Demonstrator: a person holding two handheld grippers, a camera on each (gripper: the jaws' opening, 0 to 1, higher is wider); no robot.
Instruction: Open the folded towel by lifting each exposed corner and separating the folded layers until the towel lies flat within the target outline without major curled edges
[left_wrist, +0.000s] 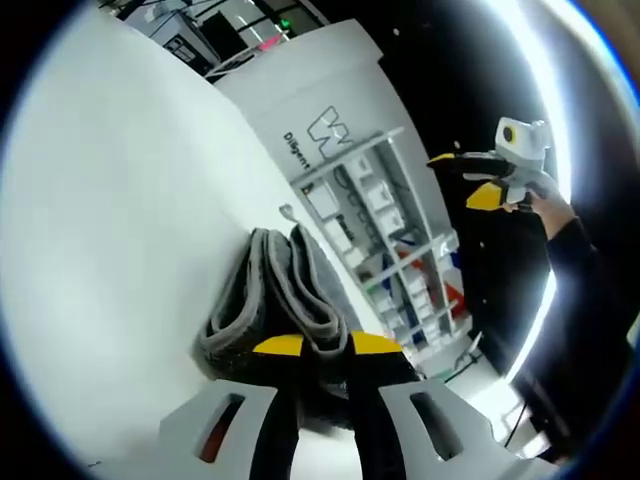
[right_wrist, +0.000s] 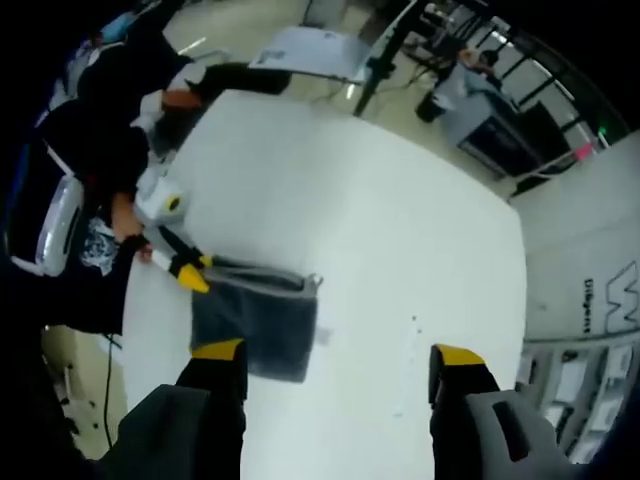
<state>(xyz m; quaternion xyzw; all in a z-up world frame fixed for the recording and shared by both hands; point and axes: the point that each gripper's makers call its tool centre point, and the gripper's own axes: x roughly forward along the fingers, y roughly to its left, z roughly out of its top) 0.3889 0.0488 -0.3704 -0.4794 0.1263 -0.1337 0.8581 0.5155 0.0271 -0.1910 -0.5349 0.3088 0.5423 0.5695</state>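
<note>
A dark grey folded towel (right_wrist: 262, 325) lies on the white table (right_wrist: 380, 200), near its left edge in the right gripper view. My left gripper (right_wrist: 192, 272) reaches in from the left there and is shut on the towel's top left corner. In the left gripper view the towel (left_wrist: 285, 285) shows as stacked grey layers running up from between my left gripper's (left_wrist: 327, 345) yellow-tipped jaws. My right gripper (right_wrist: 338, 352) hovers above the table, open wide with nothing between its fingers. It also hangs in the air at upper right, off the towel (left_wrist: 468, 178).
A white wall panel with a logo (left_wrist: 320, 120) and shelves of boxes (left_wrist: 400, 250) stand beyond the table's far edge. A person in dark clothes (right_wrist: 90, 160) is at the table's left side. A stand (right_wrist: 385, 55) rises past the far edge.
</note>
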